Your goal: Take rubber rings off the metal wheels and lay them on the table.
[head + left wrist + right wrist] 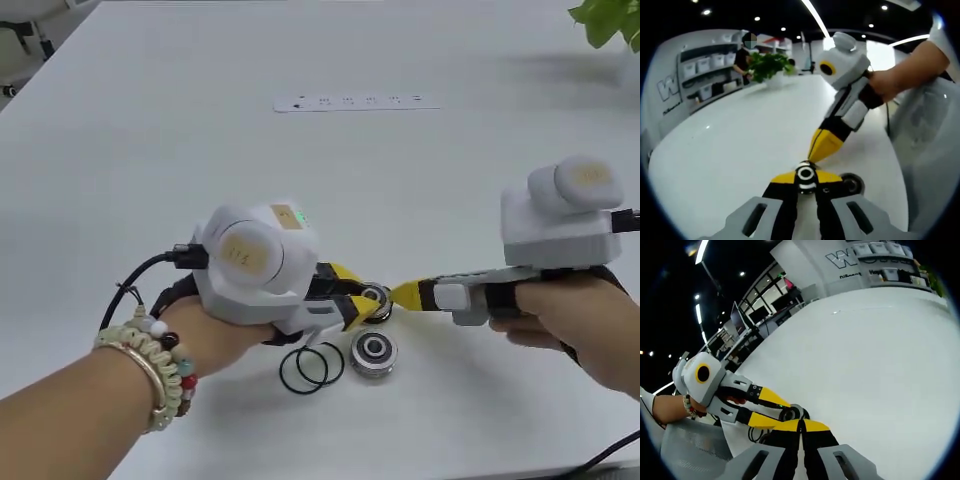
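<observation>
My left hand-held gripper (356,298) is clenched on a small round silver metal wheel (806,176), its 2 yellow-tipped jaws pressing the wheel from either side and holding it just above the white desk (200,130). My right hand-held gripper (800,426) comes at that wheel from the opposite side. Its 2 yellow tips are pressed together with no gap I can see, and its point is right at the wheel's edge. I cannot tell whether it is pinching anything between them.

Everything else I place from the held wheel. Just on my side of it, a second silver metal wheel with a dark inner band (373,352) lies flat on the desk. To the left of that one, also on my side of the held wheel, 2 thin black rubber rings (311,368) lie flat, overlapping each other.

My left hand (215,335), with beaded bracelets (160,370) at the wrist, is left of the held wheel, and my right hand (575,320) is well to its right.

Far beyond the wheel, a long white power strip (355,102) lies across the desk. The green leaves of a plant (608,20) show at the far right corner.
</observation>
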{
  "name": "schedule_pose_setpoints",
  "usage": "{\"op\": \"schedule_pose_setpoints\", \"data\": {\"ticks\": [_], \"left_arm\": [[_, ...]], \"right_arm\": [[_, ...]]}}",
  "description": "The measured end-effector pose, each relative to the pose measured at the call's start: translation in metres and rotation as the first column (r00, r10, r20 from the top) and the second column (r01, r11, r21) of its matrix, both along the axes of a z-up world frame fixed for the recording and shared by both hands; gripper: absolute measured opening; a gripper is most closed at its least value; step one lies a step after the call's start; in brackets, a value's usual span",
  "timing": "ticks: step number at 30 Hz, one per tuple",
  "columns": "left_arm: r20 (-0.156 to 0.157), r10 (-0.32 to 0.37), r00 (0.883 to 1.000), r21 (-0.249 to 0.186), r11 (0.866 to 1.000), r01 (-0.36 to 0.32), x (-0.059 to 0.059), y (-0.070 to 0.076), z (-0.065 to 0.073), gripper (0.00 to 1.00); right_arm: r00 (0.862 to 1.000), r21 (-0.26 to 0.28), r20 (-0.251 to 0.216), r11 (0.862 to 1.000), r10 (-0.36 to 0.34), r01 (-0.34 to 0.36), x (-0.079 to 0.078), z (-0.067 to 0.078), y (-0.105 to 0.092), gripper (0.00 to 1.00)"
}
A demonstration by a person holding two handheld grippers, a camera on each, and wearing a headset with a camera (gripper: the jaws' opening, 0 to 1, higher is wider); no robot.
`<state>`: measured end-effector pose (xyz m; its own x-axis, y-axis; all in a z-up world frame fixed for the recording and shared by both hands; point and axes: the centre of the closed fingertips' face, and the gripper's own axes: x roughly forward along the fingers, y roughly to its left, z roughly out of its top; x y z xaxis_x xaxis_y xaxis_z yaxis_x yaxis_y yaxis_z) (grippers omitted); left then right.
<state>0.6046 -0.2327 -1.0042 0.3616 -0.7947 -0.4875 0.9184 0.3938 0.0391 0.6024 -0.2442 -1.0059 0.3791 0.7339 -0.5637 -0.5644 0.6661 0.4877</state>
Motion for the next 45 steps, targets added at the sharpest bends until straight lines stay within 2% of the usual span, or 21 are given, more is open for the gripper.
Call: {"op": "schedule_pose_setpoints", "data": {"ticks": [7, 29, 30, 31, 34, 37, 40, 43, 45], "left_arm": [[0.009, 0.004, 1.0, 0.002, 1.0, -0.004, 0.0, 0.0, 0.0, 0.14], [0.017, -0.003, 1.0, 0.0, 1.0, 0.003, 0.0, -0.001, 0.0, 0.14], [0.018, -0.003, 1.0, 0.0, 1.0, 0.003, 0.0, -0.001, 0.0, 0.14], [0.018, -0.002, 1.0, 0.001, 1.0, 0.002, 0.0, -0.001, 0.0, 0.14], [0.021, -0.004, 1.0, 0.001, 1.0, 0.004, 0.0, -0.002, 0.0, 0.14], [0.013, 0.001, 1.0, -0.006, 1.0, -0.001, 0.0, -0.001, 0.001, 0.14], [0.012, 0.001, 1.0, 0.0, 1.0, -0.001, 0.0, -0.002, 0.001, 0.14], [0.015, -0.005, 1.0, 0.009, 1.0, 0.005, 0.0, -0.002, 0.001, 0.14], [0.006, -0.005, 1.0, 0.017, 1.0, 0.005, 0.001, -0.001, 0.001, 0.14]], "right_arm": [[1.0, 0.012, -0.008, 1.0, -0.007, 0.007, -0.003, 0.004, 0.002, 0.0], [0.999, 0.036, 0.013, 0.998, 0.043, -0.043, -0.006, 0.009, 0.012, 0.0], [0.999, 0.051, 0.02, 0.998, 0.043, -0.044, -0.005, 0.012, 0.014, 0.0], [0.999, 0.094, 0.024, 0.995, 0.04, -0.042, -0.005, 0.019, 0.018, 0.0], [0.998, 0.041, 0.056, 0.998, 0.04, -0.043, -0.001, 0.018, 0.014, 0.0], [0.999, 0.036, 0.039, 0.999, 0.026, -0.028, 0.0, 0.013, 0.01, 0.0], [0.999, 0.006, 0.044, 0.999, 0.031, -0.032, 0.001, 0.009, 0.007, 0.0], [0.999, 0.003, 0.041, 1.0, 0.027, -0.027, 0.002, 0.008, 0.007, 0.0], [0.999, -0.004, 0.045, 1.0, 0.026, -0.026, 0.002, 0.008, 0.006, 0.0]]}}
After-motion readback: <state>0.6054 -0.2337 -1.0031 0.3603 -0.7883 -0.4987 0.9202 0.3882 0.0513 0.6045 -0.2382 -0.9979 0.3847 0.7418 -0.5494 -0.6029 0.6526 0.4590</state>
